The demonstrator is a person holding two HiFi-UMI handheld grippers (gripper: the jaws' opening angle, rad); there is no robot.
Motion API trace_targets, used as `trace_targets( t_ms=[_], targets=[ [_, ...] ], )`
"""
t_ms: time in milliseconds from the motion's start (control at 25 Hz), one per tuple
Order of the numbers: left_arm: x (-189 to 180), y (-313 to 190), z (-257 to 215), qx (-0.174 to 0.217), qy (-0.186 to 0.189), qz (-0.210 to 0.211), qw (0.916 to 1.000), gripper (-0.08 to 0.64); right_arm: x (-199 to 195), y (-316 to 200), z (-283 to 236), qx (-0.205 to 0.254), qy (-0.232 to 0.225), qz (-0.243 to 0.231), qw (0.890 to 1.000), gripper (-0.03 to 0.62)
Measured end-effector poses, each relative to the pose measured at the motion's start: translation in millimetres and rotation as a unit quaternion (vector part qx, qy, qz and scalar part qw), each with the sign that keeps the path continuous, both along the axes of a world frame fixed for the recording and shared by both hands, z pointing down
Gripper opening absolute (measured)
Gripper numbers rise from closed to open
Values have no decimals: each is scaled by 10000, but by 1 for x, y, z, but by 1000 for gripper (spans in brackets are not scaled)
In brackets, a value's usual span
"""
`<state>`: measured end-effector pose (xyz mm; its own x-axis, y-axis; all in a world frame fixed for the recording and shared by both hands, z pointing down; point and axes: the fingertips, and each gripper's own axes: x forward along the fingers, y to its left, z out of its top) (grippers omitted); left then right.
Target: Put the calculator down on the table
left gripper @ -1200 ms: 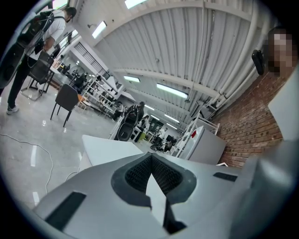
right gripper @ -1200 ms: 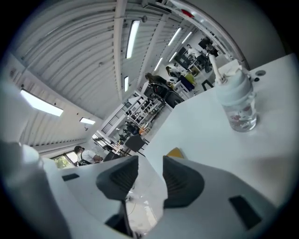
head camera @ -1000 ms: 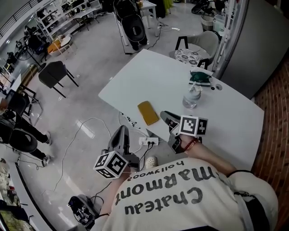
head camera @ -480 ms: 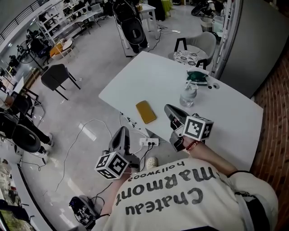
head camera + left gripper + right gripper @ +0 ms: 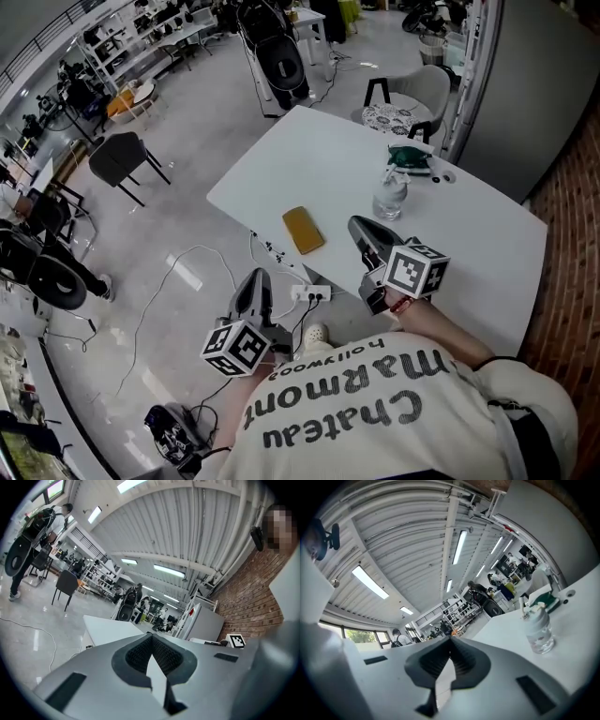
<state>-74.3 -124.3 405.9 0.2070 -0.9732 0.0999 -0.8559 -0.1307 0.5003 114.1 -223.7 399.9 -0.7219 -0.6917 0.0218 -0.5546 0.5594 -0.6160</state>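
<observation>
1. The yellow calculator [image 5: 303, 230] lies flat on the white table [image 5: 328, 159], near the frame's centre.
2. The right gripper [image 5: 358, 225], just right of it, has its jaws together and empty.
3. The left gripper [image 5: 257, 277], at lower left off the table, has its jaws together and empty.

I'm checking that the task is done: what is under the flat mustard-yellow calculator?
The flat mustard-yellow calculator lies on the white table, close to its near edge. Only bare tabletop shows around it. Its underside is covered.
</observation>
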Motion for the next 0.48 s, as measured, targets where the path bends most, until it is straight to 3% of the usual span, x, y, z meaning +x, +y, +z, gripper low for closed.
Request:
trace_targets(
  t_ms=[240,480],
  targets=[
    [5,11,7,-48,19,26,10000,0,4,10,13,33,380,14,9993,2],
    [8,22,8,-52,5,-9,10000,0,6,21,20,11,484,-38,9988,3]
  ],
)
